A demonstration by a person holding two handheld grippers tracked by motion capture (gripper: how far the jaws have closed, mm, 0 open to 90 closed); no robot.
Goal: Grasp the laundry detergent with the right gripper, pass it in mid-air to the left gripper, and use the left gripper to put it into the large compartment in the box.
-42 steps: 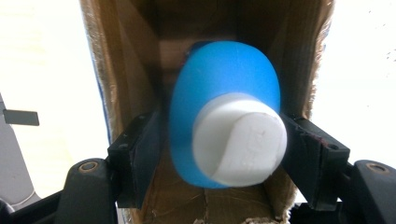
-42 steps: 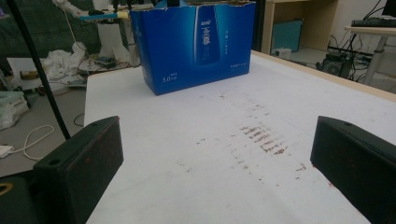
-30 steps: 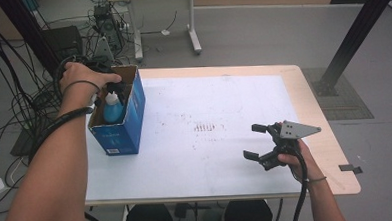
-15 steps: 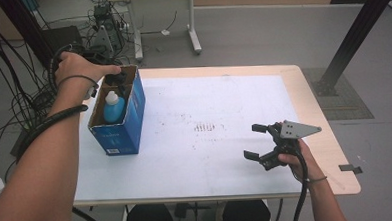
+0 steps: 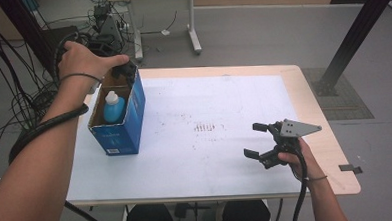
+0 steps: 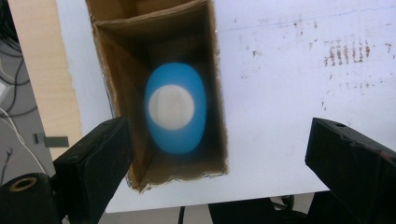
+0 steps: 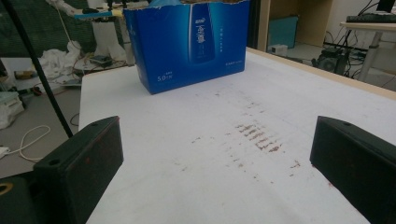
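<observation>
Blue bottle [image 5: 114,108] stands upright inside the blue box [image 5: 127,126], long axis vertical, white cap up; in the left gripper view it is seen end-on, cap [image 6: 171,106] facing the camera, body a blue oval around it, slightly blurred. The box is open at the top, brown cardboard inside, and sits on the white sheet [image 5: 208,95] covering the table [image 5: 331,149], at about 9 o'clock from the sheet's middle, near the left edge. Its long side runs from the near edge toward the far edge of the table. The bottle occupies the nearer part of the box. Left gripper [image 5: 123,71] hangs above the far end of the box opening, at 12 o'clock from the bottle; its jaws have just been opening and now stand wide apart, nothing between them, the bottle below and clear of both pads. Right gripper [image 5: 259,139] is held low over the sheet at about 4 o'clock from the middle, well apart from the box, jaws spread and empty, pointing toward the box's printed face [image 7: 196,42]. A patch of small brown marks [image 5: 204,126] lies on the sheet between box and right gripper.
</observation>
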